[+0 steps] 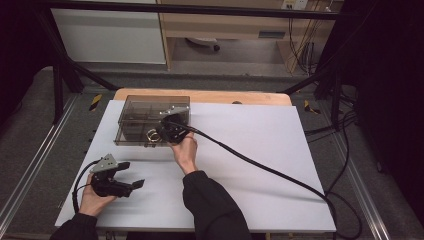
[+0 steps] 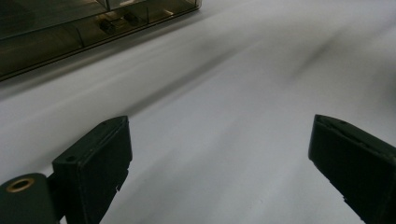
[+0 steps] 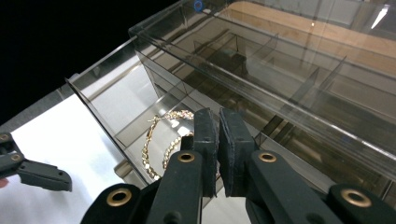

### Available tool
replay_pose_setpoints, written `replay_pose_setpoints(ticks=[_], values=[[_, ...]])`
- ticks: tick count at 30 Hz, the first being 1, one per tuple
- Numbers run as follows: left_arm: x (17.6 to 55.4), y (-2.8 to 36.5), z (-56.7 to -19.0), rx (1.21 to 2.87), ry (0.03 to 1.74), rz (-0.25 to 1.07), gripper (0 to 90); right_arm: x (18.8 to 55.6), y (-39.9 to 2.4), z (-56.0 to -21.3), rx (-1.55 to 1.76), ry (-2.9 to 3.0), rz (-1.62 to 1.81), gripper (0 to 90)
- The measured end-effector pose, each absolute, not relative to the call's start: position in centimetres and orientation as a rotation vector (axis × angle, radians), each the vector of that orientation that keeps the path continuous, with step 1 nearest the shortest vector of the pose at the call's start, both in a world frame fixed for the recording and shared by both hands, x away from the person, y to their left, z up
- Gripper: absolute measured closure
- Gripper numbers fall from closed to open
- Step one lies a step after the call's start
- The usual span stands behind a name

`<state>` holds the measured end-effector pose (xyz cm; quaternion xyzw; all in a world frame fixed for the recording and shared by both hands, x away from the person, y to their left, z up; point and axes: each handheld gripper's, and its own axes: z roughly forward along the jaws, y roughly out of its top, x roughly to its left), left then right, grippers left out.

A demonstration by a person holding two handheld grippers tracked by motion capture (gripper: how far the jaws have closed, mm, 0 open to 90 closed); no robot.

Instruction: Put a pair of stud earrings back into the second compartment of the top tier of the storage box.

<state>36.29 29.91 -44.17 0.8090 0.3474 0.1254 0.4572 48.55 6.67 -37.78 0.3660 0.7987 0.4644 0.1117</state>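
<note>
A smoky clear plastic organizer box (image 1: 135, 107) with several compartments stands at the back left of the white mat. A gold chain (image 1: 153, 135) lies looped in its front compartment. My right gripper (image 1: 167, 131) hangs over that compartment with its jaws shut. In the right gripper view the chain (image 3: 156, 144) runs up behind the tips of the right gripper (image 3: 218, 121); I cannot tell whether it is pinched. My left gripper (image 1: 132, 174) rests open at the mat's front left, with nothing between the jaws in the left gripper view (image 2: 219, 154).
The white mat (image 1: 260, 150) covers a wooden table. A thick black cable (image 1: 260, 167) trails from the right gripper across the mat to the right front edge. The box's front wall (image 2: 46, 32) lies ahead of the left gripper. The box's dividers (image 3: 280, 70) stand close to the right jaws.
</note>
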Motion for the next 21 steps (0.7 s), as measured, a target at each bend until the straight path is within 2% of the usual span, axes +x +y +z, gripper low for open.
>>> replay_pose_setpoints(ticks=[10, 12, 15, 21], values=[[36.3, 29.9, -44.2, 1.995, 0.855, 0.311, 6.0, 48.7, 6.8, -38.2, 1.065, 2.357, 1.356, 84.9], [36.3, 29.9, -44.2, 1.997, 0.855, 0.31, 6.0, 48.6, 6.7, -38.0, 1.058, 2.346, 1.36, 78.1], [36.3, 29.9, -44.2, 1.994, 0.856, 0.309, 6.0, 48.3, 6.5, -37.5, 1.044, 2.341, 1.371, 76.6], [36.3, 29.9, -44.2, 1.996, 0.858, 0.311, 6.0, 47.1, 5.7, -35.9, 1.001, 2.346, 1.39, 58.1]])
